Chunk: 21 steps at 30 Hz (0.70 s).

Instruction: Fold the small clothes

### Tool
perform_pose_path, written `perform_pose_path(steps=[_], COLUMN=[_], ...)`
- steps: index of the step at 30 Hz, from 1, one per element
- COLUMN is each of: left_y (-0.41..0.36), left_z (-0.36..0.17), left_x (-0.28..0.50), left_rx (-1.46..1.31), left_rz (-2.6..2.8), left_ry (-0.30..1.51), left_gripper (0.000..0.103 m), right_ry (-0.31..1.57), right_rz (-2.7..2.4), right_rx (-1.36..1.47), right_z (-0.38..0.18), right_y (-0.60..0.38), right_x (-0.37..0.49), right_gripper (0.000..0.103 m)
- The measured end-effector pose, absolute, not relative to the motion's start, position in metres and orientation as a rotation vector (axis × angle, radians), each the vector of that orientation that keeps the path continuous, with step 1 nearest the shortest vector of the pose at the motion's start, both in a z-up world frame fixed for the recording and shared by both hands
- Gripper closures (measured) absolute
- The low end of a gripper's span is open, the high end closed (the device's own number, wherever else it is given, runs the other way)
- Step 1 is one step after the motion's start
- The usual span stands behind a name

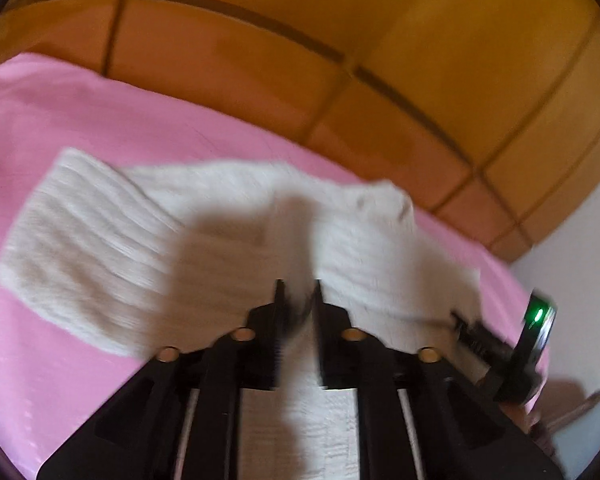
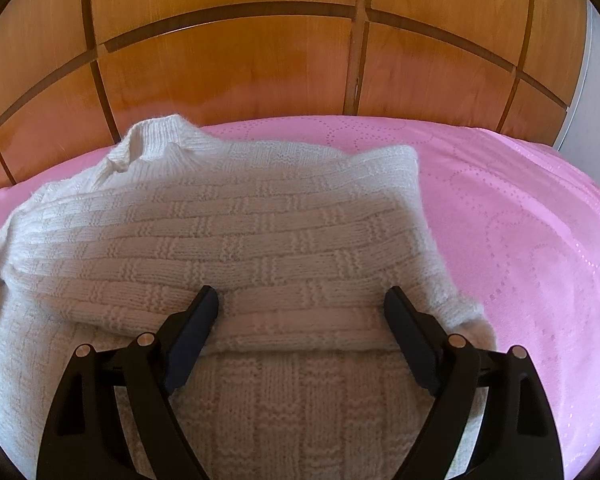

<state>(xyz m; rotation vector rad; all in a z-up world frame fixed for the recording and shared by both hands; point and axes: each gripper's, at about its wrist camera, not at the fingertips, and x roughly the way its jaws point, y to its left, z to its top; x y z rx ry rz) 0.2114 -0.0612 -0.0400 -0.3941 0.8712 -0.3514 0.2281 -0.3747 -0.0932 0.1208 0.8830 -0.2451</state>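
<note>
A cream knitted sweater (image 2: 228, 232) lies on a pink bedsheet (image 2: 520, 240), with a sleeve folded across its body and the collar at the far left. My right gripper (image 2: 300, 300) is open, its fingers spread over the folded sleeve's near edge. In the blurred left wrist view the same sweater (image 1: 100, 232) lies spread out, one sleeve reaching left. My left gripper (image 1: 299, 286) is shut on a fold of the sweater that rises between its fingers.
A wooden panelled headboard (image 2: 260, 60) stands behind the bed. A white wall (image 1: 580, 280) is at the right. The other gripper's body with a green light (image 1: 538, 320) shows at the right edge of the left wrist view.
</note>
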Motion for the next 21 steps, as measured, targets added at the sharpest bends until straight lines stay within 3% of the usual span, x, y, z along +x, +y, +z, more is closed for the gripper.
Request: perform_pose_path(steps=[1,3,8,10,13,21], left_y=[-0.067,-0.070,-0.063,-0.062,-0.061,-0.059], left_z=[-0.041,-0.045,-0.054,-0.059,-0.069,-0.089], left_x=[0.208,0.199,0.168,0.159,0.148,0.136], left_rx=[-0.377,-0.361,-0.344,-0.330,-0.312,-0.277], left_rz=[-0.373,-0.389,-0.381,-0.364,-0.347,-0.335], left_ry=[0.880,0.876,0.884,0.882,0.887,0.875], left_gripper=[0.067,0.058,0.058,0.058,0.058,0.058], right_ry=[0.883,0.882,0.895,0.888,0.867,1.038], right_rz=[-0.244,-0.240,-0.230,-0.228,-0.089,0.419], right_rx=[0.124,0.130,0.147,0.137,0.170,0.373], right_z=[-0.093,-0.093,-0.088,-0.079,-0.060,-0.072], right_y=[-0.375,-0.376,-0.379,-0.373,-0.343,-0.213], right_x=[0.228,0.228,0.229,0.227,0.224,0.242], right_gripper=[0.018,0.018,0.019,0.037,0.047,0.048])
